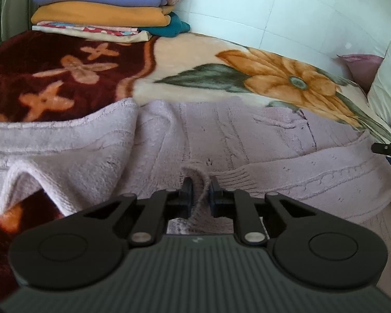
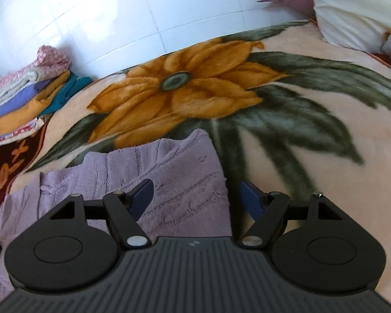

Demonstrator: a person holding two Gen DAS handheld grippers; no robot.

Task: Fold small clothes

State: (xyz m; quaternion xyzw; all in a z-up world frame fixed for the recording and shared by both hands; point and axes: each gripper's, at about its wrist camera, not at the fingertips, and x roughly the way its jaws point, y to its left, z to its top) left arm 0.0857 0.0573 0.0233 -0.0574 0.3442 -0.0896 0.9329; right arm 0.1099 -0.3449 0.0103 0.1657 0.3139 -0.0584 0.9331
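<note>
A pale lilac knitted garment [image 1: 221,140] lies spread across a flowered blanket [image 1: 247,60]. My left gripper [image 1: 200,185] is shut on a raised pinch of its near hem, the fabric squeezed between both fingers. In the right wrist view the same lilac garment [image 2: 169,172] ends at a corner, and my right gripper [image 2: 196,190] stands open over that corner. Its left finger hovers above the knit and its right finger is over the blanket [image 2: 312,135]. Nothing is gripped between them. The tip of the right gripper [image 1: 388,147] shows at the right edge of the left wrist view.
A stack of folded clothes [image 1: 104,7] sits at the back left against the white tiled wall [image 1: 273,5]; it also shows in the right wrist view as the stack [image 2: 31,96]. A white pillow [image 2: 352,13] and a purple cushion [image 1: 362,65] lie at the right.
</note>
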